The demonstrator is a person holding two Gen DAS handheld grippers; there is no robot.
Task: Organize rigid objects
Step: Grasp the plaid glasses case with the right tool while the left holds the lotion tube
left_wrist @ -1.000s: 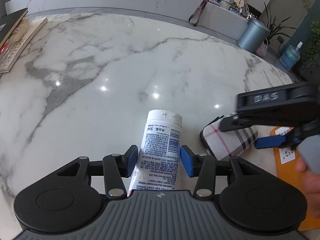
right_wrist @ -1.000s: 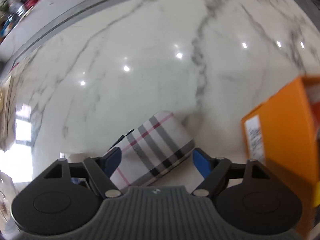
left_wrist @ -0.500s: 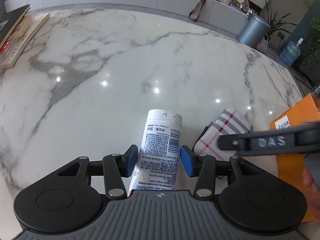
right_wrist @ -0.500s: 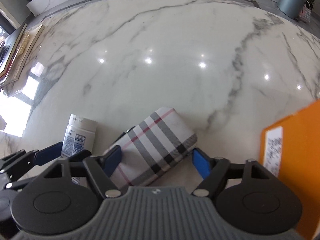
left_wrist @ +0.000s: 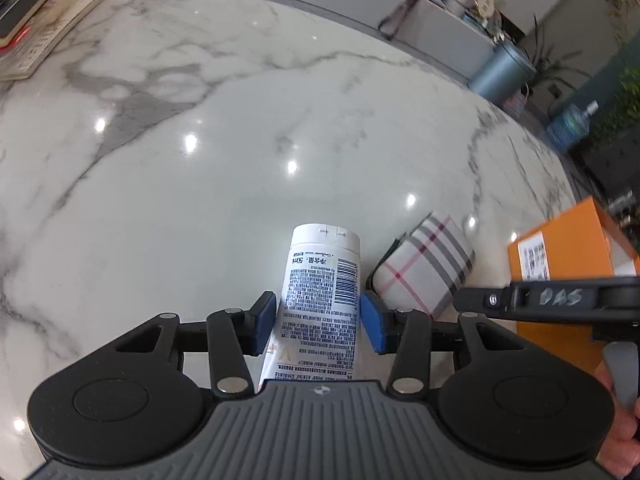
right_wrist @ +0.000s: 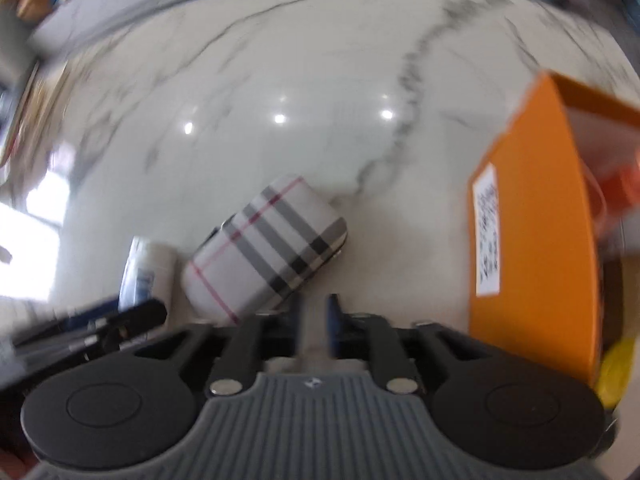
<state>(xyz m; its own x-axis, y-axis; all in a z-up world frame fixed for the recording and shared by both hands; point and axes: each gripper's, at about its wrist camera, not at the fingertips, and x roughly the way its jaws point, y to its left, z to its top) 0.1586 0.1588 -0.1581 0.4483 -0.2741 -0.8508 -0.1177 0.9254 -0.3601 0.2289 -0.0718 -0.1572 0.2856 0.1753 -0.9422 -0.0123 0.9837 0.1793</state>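
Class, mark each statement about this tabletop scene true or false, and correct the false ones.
1. The white tube sits between the left hand-held gripper pads. True.
2. The plaid case is inside the orange box. False: it lies on the marble table, apart from the box.
3. The right hand-held gripper is wide open. False: its pads are nearly together, with nothing between them.
4. Books lie at the table's far edge. True.

Both wrist views low, forward; share plaid case (left_wrist: 424, 266) (right_wrist: 266, 246).
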